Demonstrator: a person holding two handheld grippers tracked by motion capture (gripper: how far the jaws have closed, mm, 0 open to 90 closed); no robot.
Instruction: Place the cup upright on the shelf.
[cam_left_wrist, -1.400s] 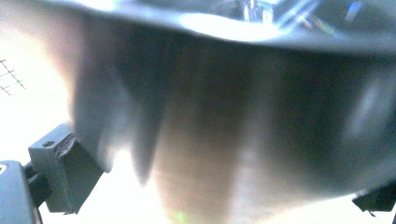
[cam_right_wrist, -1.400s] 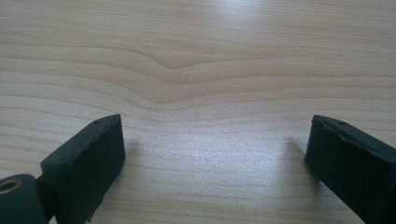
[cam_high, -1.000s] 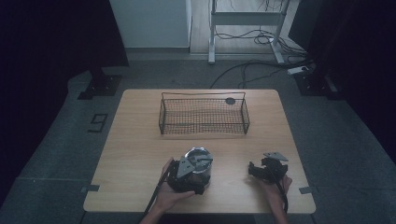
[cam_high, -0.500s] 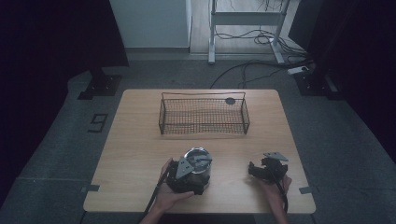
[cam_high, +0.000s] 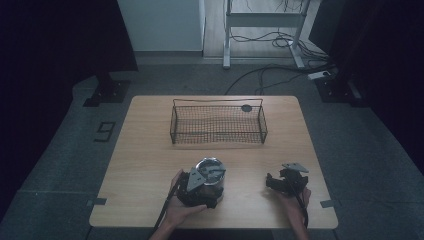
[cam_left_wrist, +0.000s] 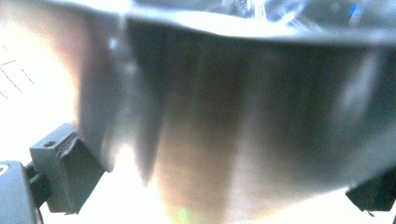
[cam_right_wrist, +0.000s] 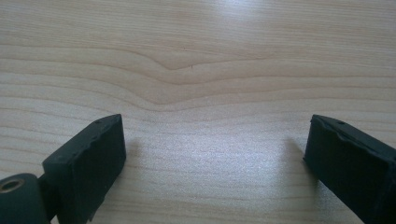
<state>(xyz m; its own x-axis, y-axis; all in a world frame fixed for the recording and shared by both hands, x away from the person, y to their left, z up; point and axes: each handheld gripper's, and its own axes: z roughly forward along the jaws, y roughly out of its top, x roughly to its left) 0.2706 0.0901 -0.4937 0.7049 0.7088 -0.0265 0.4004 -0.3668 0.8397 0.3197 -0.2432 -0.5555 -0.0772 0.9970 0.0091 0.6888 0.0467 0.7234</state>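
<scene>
Left gripper (cam_high: 205, 186) sat low in the frame with its jaws spread wide around a shiny metal bowl (cam_high: 210, 170), pads either side; couldn't tell if they actually touched it. Right gripper (cam_high: 281, 183), lower right, was wide open with nothing in it, just over the light wooden table (cam_high: 150, 150). A wire basket (cam_high: 218, 122) stood toward the table's far edge. Around it: grey floor (cam_high: 60, 160), dark room, cables (cam_high: 270, 75) up top.

Both hand-held grippers (cam_high: 202, 181) (cam_high: 280, 182) low, jaws apart.
</scene>
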